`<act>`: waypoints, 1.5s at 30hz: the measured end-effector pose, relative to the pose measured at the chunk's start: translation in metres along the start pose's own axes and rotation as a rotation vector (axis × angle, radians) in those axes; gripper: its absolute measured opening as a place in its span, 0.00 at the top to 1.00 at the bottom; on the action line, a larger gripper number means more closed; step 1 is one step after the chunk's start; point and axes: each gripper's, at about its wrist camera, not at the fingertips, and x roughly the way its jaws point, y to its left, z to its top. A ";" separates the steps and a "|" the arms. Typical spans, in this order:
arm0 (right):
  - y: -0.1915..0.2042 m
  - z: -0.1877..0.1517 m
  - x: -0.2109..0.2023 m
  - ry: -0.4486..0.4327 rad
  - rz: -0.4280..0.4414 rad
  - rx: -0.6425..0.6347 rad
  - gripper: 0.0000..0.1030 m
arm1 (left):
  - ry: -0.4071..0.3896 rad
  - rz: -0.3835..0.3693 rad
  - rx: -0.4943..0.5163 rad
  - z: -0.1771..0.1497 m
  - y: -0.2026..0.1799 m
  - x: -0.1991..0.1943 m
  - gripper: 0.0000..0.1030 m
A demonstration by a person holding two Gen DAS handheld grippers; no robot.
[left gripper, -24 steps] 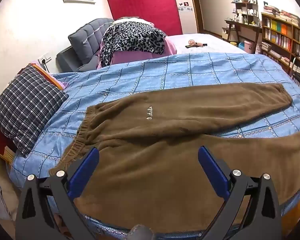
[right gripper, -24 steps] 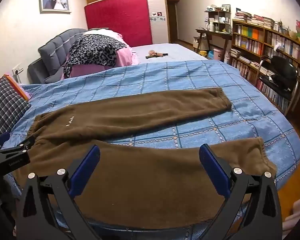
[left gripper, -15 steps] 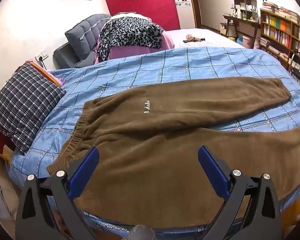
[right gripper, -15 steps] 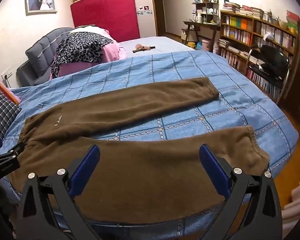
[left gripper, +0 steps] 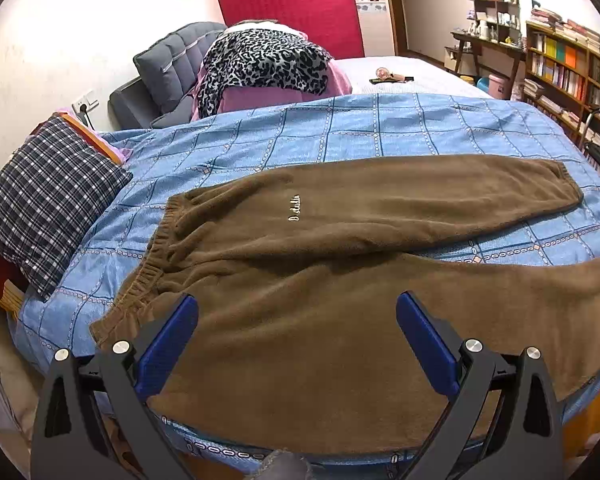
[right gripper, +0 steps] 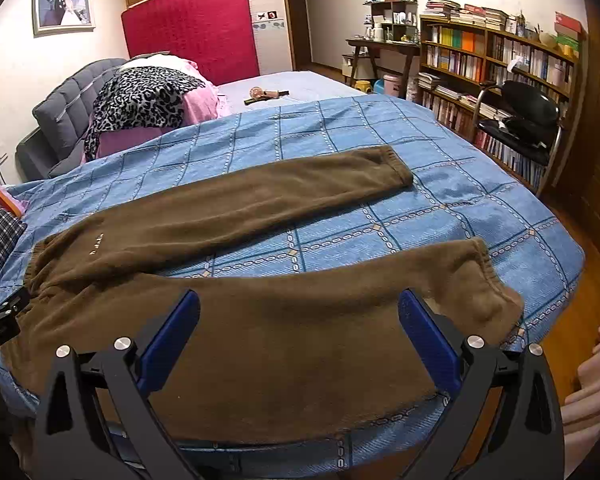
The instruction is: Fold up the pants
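Note:
Brown fleece pants (left gripper: pixel 340 280) lie flat on a blue checked bedspread (left gripper: pixel 340 132), waistband to the left, both legs stretching right and spread apart. My left gripper (left gripper: pixel 296 336) hovers open over the near leg close to the waistband (left gripper: pixel 148 268), nothing between its blue pads. In the right wrist view the same pants (right gripper: pixel 260 320) fill the foreground. My right gripper (right gripper: pixel 298 336) hangs open above the near leg's lower half, left of its cuff (right gripper: pixel 488 284). The far leg's cuff (right gripper: pixel 396 164) rests mid-bed. The left gripper's black frame shows at that view's left edge.
A plaid pillow (left gripper: pixel 40 204) lies at the bed's left end. A leopard-print throw (left gripper: pixel 260 64) on pink bedding sits behind, beside a grey headboard (left gripper: pixel 168 68). Bookshelves (right gripper: pixel 500 64) and a black chair (right gripper: pixel 528 116) stand right of the bed. The near leg hangs over the bed's front edge.
Both wrist views have shifted slightly: the pants sit a little further left and lower in the right view, and the left view has tilted a bit. Both grippers stayed wide open.

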 end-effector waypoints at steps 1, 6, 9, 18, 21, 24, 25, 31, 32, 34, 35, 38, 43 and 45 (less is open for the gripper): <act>-0.001 0.000 0.000 0.003 -0.002 0.003 0.03 | 0.003 0.001 -0.002 -0.001 0.000 0.001 0.05; -0.003 -0.002 0.002 0.009 -0.012 0.001 0.03 | 0.019 0.002 -0.017 -0.003 0.004 0.007 0.05; -0.003 -0.002 0.003 0.010 -0.017 0.000 0.03 | 0.022 0.003 -0.022 -0.004 0.006 0.009 0.05; -0.004 -0.003 0.008 0.022 -0.040 0.007 0.03 | 0.046 0.002 -0.031 -0.007 0.010 0.017 0.05; -0.005 -0.003 0.010 0.027 -0.043 0.009 0.03 | 0.049 0.001 -0.036 -0.007 0.011 0.018 0.05; -0.005 -0.003 0.013 0.035 -0.049 0.009 0.03 | 0.054 0.002 -0.037 -0.008 0.012 0.020 0.05; -0.005 -0.003 0.014 0.039 -0.051 0.010 0.03 | 0.058 0.002 -0.039 -0.008 0.013 0.022 0.05; -0.004 -0.002 0.018 0.053 -0.060 0.008 0.03 | 0.077 0.004 -0.041 -0.010 0.014 0.029 0.05; -0.004 -0.001 0.018 0.054 -0.060 0.007 0.03 | 0.079 0.004 -0.041 -0.010 0.015 0.030 0.05; -0.003 -0.002 0.019 0.058 -0.061 0.007 0.03 | 0.082 0.005 -0.039 -0.010 0.014 0.031 0.05; -0.004 -0.001 0.020 0.061 -0.061 0.008 0.03 | 0.084 0.006 -0.038 -0.010 0.014 0.032 0.05; -0.005 -0.002 0.023 0.068 -0.061 0.011 0.03 | 0.092 0.008 -0.037 -0.011 0.013 0.036 0.05; -0.005 -0.002 0.027 0.076 -0.060 0.011 0.03 | 0.107 0.008 -0.036 -0.012 0.012 0.040 0.05; -0.005 -0.002 0.029 0.078 -0.061 0.010 0.03 | 0.111 0.008 -0.035 -0.012 0.012 0.042 0.05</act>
